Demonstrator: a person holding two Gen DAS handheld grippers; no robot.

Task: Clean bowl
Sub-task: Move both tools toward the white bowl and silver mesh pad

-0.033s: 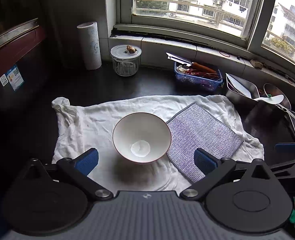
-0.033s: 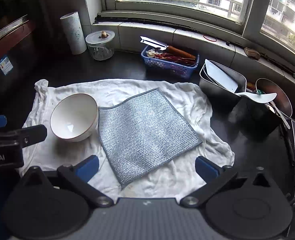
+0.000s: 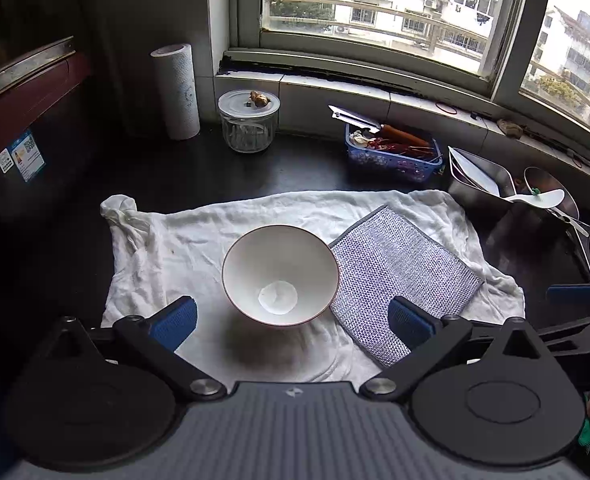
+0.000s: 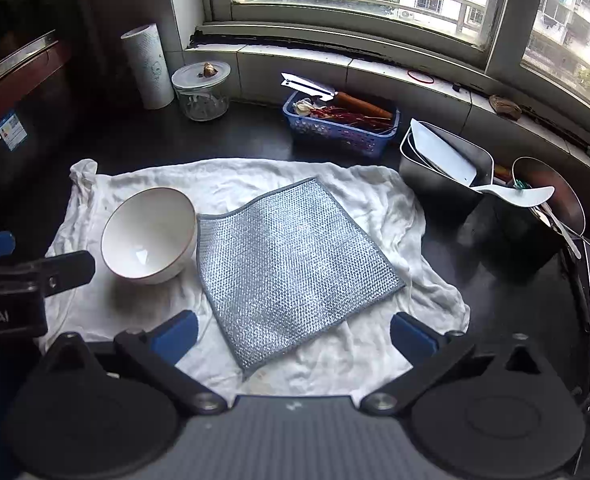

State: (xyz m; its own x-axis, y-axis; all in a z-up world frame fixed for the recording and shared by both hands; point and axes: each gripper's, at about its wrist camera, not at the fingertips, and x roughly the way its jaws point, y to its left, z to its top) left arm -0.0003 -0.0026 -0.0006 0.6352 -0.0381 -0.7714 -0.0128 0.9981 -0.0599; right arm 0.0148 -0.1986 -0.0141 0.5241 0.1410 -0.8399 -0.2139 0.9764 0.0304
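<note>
Both tools wide (image 3: 291,316) (image 4: 293,336) — bowl (image 3: 280,274) ahead, untouched

Left claw (image 3: 291,322) spread wide, blue pads (image 3: 174,322) well apart, nothing between them. Right claw (image 4: 293,332) also wide open, empty, hovering level. Each claw's tip pokes into other's view at frame edge.

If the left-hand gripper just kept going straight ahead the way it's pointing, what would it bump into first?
Most likely the white bowl: it sits centred between the open left gripper fingers, resting on the white cloth. Depth is hard to judge, so it might touch the cloth just before the bowl.
</note>
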